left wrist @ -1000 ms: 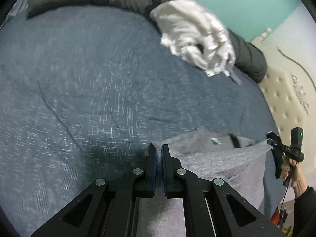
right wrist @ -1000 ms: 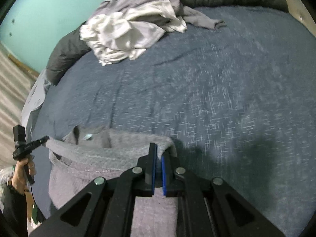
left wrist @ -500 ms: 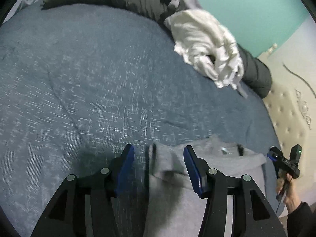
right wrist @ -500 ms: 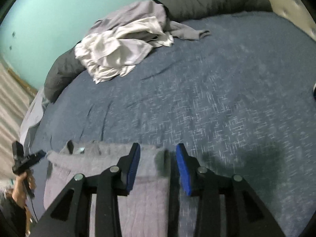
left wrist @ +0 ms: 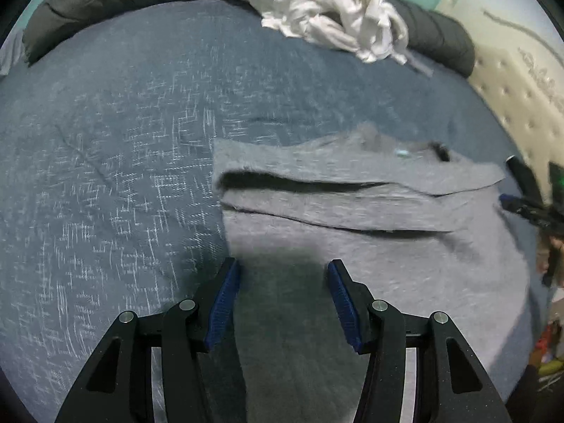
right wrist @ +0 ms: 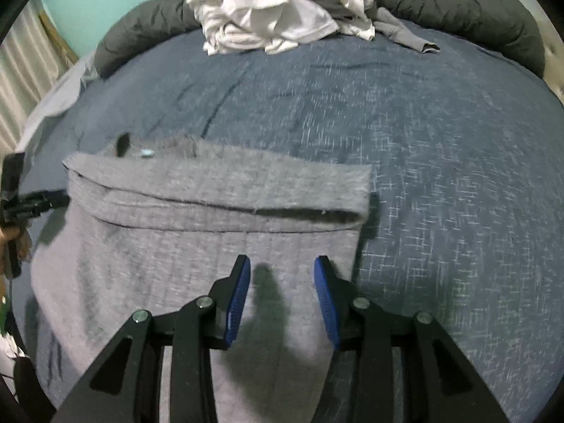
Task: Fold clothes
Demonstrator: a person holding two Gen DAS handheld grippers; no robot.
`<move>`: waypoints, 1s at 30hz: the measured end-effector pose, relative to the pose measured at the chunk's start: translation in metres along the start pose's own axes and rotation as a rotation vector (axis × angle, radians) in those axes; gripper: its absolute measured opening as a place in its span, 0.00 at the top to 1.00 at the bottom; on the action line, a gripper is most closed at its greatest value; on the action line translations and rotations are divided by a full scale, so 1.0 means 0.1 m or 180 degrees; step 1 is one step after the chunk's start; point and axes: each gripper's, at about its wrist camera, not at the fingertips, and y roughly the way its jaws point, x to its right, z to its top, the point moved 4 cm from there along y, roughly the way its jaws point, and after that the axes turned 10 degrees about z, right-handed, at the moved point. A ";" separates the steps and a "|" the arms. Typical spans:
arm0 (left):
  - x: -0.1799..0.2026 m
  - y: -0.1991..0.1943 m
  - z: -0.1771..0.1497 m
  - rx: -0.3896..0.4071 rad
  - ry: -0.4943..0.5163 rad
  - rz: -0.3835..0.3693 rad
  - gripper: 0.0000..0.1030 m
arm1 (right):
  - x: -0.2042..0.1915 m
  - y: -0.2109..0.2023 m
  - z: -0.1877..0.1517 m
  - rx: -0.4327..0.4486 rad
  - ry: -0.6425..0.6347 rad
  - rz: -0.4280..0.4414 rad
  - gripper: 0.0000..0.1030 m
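A grey knit garment (left wrist: pixel 370 246) (right wrist: pixel 183 232) lies flat on the blue bedspread (left wrist: pixel 116 162) (right wrist: pixel 440 148), its top edge folded back on itself in a band. My left gripper (left wrist: pixel 283 268) is open above the garment's left part, nothing between its blue pads. My right gripper (right wrist: pixel 282 264) is open too, hovering over the garment near its right edge. In the left wrist view the other gripper (left wrist: pixel 528 197) shows at the garment's far right; in the right wrist view the other gripper (right wrist: pixel 24 197) shows at far left in a hand.
A heap of white and pale grey clothes (left wrist: pixel 335 10) (right wrist: pixel 282 10) sits at the far side of the bed against a dark rolled duvet (left wrist: pixel 105 0) (right wrist: pixel 458 3). A cream tufted headboard (left wrist: pixel 521 81) stands to the right; a teal wall is behind.
Both grippers were shut on the garment's top corners a second ago. They opened, let the edge drop onto the bed, and have drawn back toward me.
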 end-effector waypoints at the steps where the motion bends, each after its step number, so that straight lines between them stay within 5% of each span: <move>1: -0.01 0.03 0.01 0.0001 0.0010 0.0020 0.45 | 0.02 0.05 0.02 -0.0033 -0.0011 -0.0028 0.63; 11: -0.17 0.20 0.46 0.0068 -0.0024 0.0129 0.45 | 0.32 0.24 0.53 0.0046 -0.0076 -0.0337 0.67; 16: -0.33 0.30 0.73 0.0103 -0.0292 0.0171 0.45 | 0.52 0.19 0.80 0.0280 0.0204 -0.0375 0.67; 20: -0.51 0.27 0.78 0.0200 -0.0582 0.0176 0.45 | 0.64 0.09 0.78 0.0435 0.0369 -0.0225 0.66; 30: -0.52 0.31 0.68 0.0169 -0.0465 0.0054 0.36 | 0.72 0.16 0.65 0.0365 0.0508 0.0029 0.61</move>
